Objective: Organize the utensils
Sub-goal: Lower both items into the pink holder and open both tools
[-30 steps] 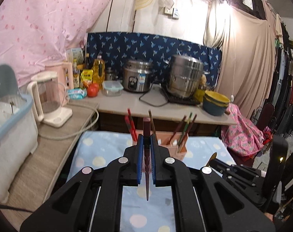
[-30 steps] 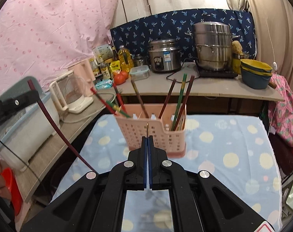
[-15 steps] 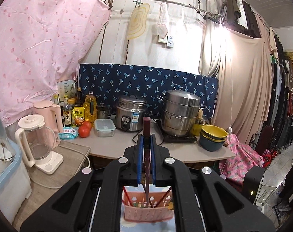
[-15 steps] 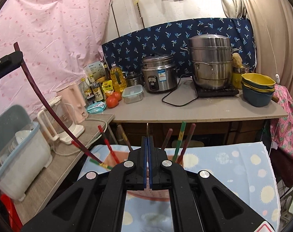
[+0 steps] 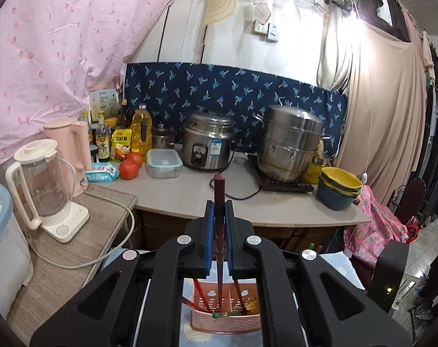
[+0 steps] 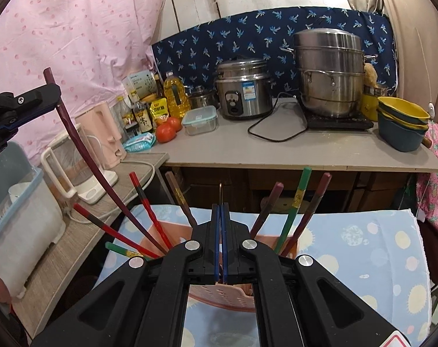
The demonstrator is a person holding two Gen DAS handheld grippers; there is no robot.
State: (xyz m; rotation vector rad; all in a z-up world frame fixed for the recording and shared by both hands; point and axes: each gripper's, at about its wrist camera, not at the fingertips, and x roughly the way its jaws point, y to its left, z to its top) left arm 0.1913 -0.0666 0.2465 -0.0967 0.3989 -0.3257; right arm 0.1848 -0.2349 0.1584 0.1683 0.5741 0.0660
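Note:
A pink slotted basket (image 5: 201,318) stands on the blue dotted cloth (image 6: 363,248), below both grippers. Several chopsticks lean in the basket (image 6: 216,295), among them a red one (image 6: 149,211) and a green one (image 6: 294,211). My left gripper (image 5: 219,205) is shut on a dark maroon chopstick (image 5: 219,185) whose tip points down into the basket. In the right wrist view, that gripper (image 6: 45,94) sits at the upper left, with its chopstick (image 6: 82,156) slanting down to the basket. My right gripper (image 6: 221,206) is shut on a thin gold utensil (image 6: 220,193), seen edge-on.
Behind the table runs a counter (image 5: 190,193) with a rice cooker (image 5: 208,144), a steamer pot (image 5: 291,144), stacked bowls (image 5: 339,190), a lidded food box (image 5: 163,163), tomatoes and bottles. On the left stand a blender jug (image 5: 42,185), a pink kettle and a blue-rimmed bin (image 6: 19,214).
Both grippers have moved toward the counter and over the basket, which now sits low, under the fingers. The maroon chopstick's tip has gone from beside the basket down into it.

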